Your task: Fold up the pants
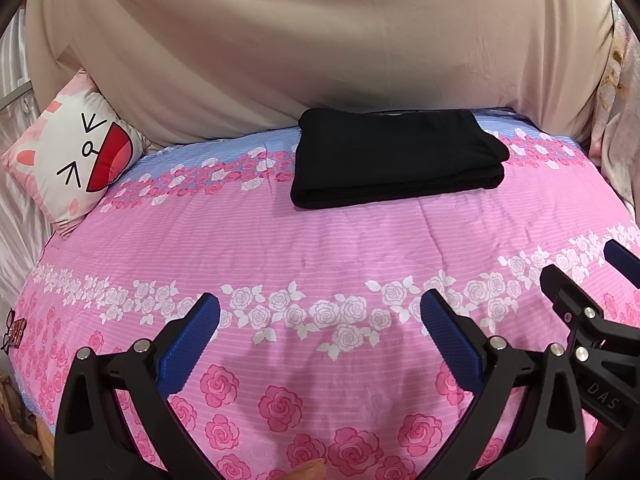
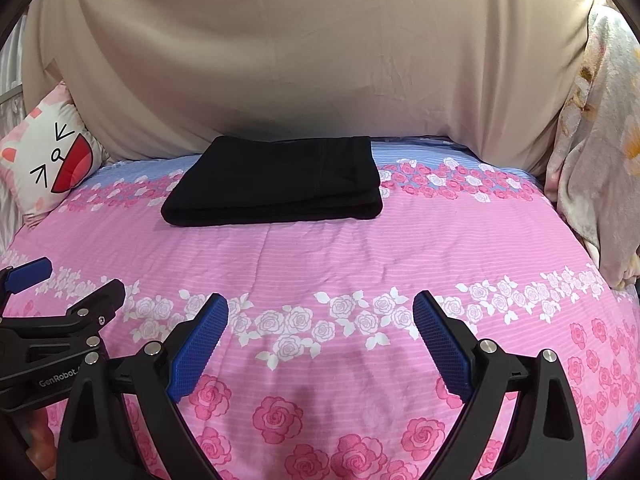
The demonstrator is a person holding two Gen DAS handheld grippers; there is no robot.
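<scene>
The black pants (image 1: 396, 156) lie folded into a flat rectangle at the far side of the pink rose-patterned bedspread (image 1: 320, 248), also seen as the pants (image 2: 276, 182) in the right wrist view. My left gripper (image 1: 320, 316) is open over the near part of the bed, well short of the pants, with nothing between its blue pads. My right gripper (image 2: 320, 316) is open too, beside the left one and just as far from the pants. Each gripper shows at the edge of the other's view: the right gripper (image 1: 584, 268) and the left gripper (image 2: 76, 276).
A white and pink cartoon-face pillow (image 1: 76, 160) leans at the back left. A beige sheet (image 1: 320, 48) hangs behind the bed. A pale floral blanket (image 2: 600, 160) is bunched at the right edge. The bed's left edge drops off near a wooden frame (image 1: 24, 424).
</scene>
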